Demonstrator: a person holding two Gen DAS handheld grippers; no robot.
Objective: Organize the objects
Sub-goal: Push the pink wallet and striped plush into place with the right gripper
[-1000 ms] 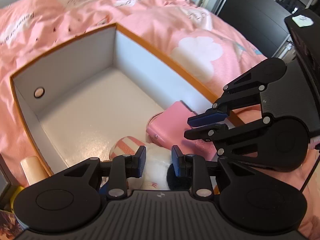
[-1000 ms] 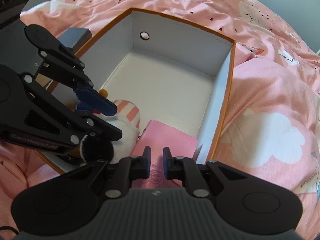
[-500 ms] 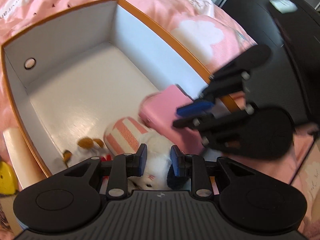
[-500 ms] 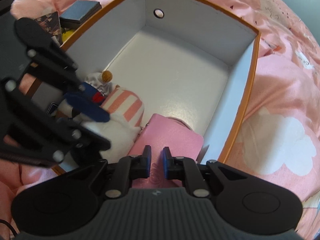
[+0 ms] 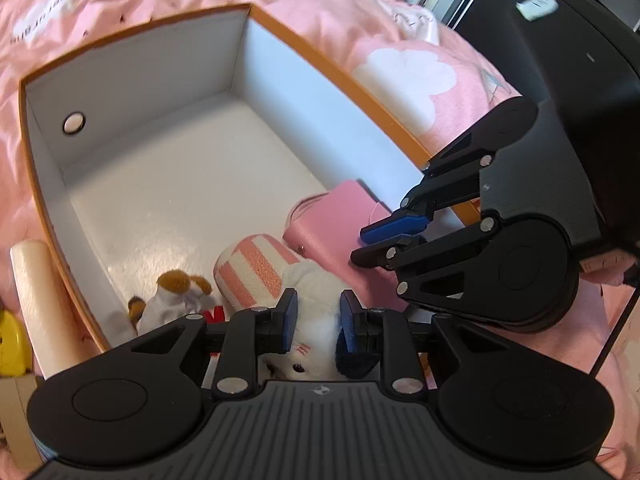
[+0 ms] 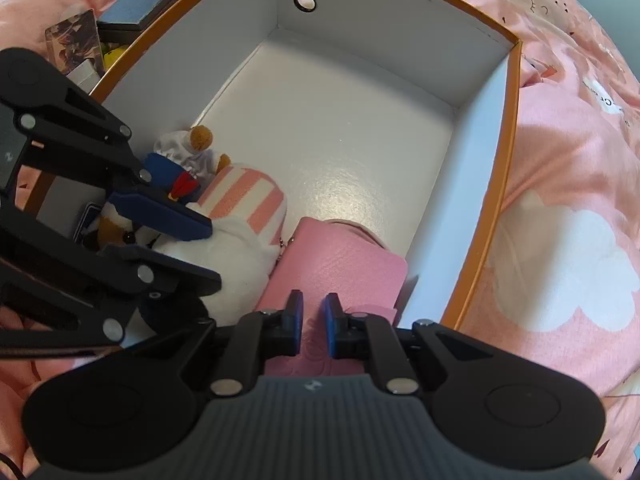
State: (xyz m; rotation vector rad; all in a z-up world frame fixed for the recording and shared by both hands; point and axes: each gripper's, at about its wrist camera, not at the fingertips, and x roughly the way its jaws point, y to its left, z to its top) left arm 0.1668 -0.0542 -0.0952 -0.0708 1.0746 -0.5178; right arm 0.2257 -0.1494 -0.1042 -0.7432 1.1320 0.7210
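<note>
On the pink bedspread (image 5: pixel 400 68) sits the orange-rimmed white box (image 5: pixel 168 184), and against the frame a second earlier it fills more of both views, with the two grippers lower over its near end; the small brown-and-white plush in blue (image 6: pixel 188 168), then mostly hidden, now shows beside the left wall. Inside, the near end holds the load: a pink wallet (image 6: pixel 340 268) lies against the right wall, a white plush with a pink-striped ear (image 5: pixel 260 268) lies just left of it and touching it, and the small plush lies beyond that by the left wall. The far half of the floor is bare white. The right gripper (image 6: pixel 312 324) is nearly closed, its blue pads pinching the near edge of the wallet, which runs away from the fingertips into the box. The left gripper (image 5: pixel 316 320) stands part-open with the white plush bulging between its pads; whether they press on it or merely flank it I cannot tell. Outside the left wall lie a cream roll (image 5: pixel 36 300) and a yellow item (image 5: pixel 12 340).
</note>
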